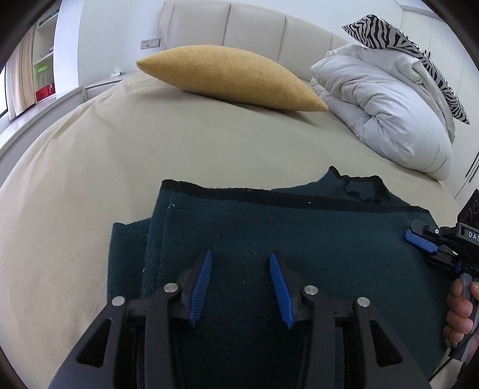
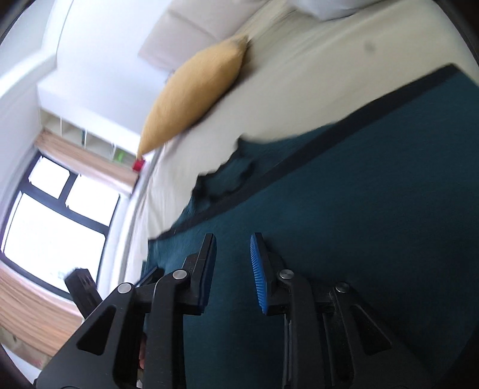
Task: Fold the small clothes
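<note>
A dark teal knitted garment (image 1: 299, 227) with black trim lies folded on the beige bed sheet (image 1: 89, 167); a scalloped edge pokes out at its far side. My left gripper (image 1: 241, 254) hovers over its near part, open, with nothing between the blue pads. The right gripper (image 1: 419, 239) reaches the garment's right edge, held by a person's hand (image 1: 461, 305). In the tilted, blurred right wrist view, my right gripper (image 2: 233, 238) is open a little above the teal garment (image 2: 359, 179), with no fabric pinched.
A mustard-yellow pillow (image 1: 233, 77) lies at the head of the bed before the cream headboard (image 1: 254, 27). A bunched white duvet (image 1: 389, 104) and a zebra-print cushion (image 1: 404, 51) sit at the back right. Shelves (image 1: 45, 59) and a window (image 2: 54, 224) stand to the left.
</note>
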Action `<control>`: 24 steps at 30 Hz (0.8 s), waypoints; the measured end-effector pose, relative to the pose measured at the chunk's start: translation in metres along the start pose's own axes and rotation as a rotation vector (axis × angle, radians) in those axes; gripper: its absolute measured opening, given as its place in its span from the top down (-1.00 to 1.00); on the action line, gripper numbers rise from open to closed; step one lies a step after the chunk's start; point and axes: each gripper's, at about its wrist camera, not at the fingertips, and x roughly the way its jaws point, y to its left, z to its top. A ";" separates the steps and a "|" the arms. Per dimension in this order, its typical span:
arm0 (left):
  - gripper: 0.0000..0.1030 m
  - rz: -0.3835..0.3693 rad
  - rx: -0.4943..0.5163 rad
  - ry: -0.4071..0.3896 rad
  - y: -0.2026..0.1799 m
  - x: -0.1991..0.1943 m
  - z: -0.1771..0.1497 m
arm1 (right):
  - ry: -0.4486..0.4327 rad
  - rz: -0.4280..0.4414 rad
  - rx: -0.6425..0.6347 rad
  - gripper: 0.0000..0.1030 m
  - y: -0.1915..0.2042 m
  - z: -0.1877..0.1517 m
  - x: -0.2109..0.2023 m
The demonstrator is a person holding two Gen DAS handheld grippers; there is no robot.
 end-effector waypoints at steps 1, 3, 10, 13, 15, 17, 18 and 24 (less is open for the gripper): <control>0.15 -0.009 -0.006 -0.002 0.002 -0.001 -0.001 | -0.037 -0.017 0.021 0.59 -0.013 0.003 -0.012; 0.15 -0.024 -0.014 -0.006 0.003 -0.002 -0.001 | -0.113 0.008 0.094 0.66 -0.047 0.010 -0.042; 0.14 0.019 -0.024 0.023 -0.004 -0.018 -0.004 | -0.329 -0.210 0.214 0.58 -0.082 0.005 -0.142; 0.11 0.012 0.003 0.033 -0.024 -0.051 -0.021 | -0.321 -0.112 0.167 0.58 -0.053 -0.019 -0.157; -0.02 0.014 0.037 0.037 -0.039 -0.065 -0.036 | -0.245 0.001 0.110 0.58 -0.020 -0.042 -0.147; -0.03 0.041 0.091 0.066 -0.051 -0.064 -0.053 | -0.127 0.038 0.006 0.58 0.023 -0.071 -0.123; -0.03 0.056 0.107 0.073 -0.053 -0.063 -0.059 | -0.054 0.065 -0.044 0.58 0.044 -0.086 -0.101; -0.04 0.092 0.143 0.073 -0.055 -0.063 -0.073 | 0.182 0.027 -0.047 0.64 0.058 -0.141 -0.020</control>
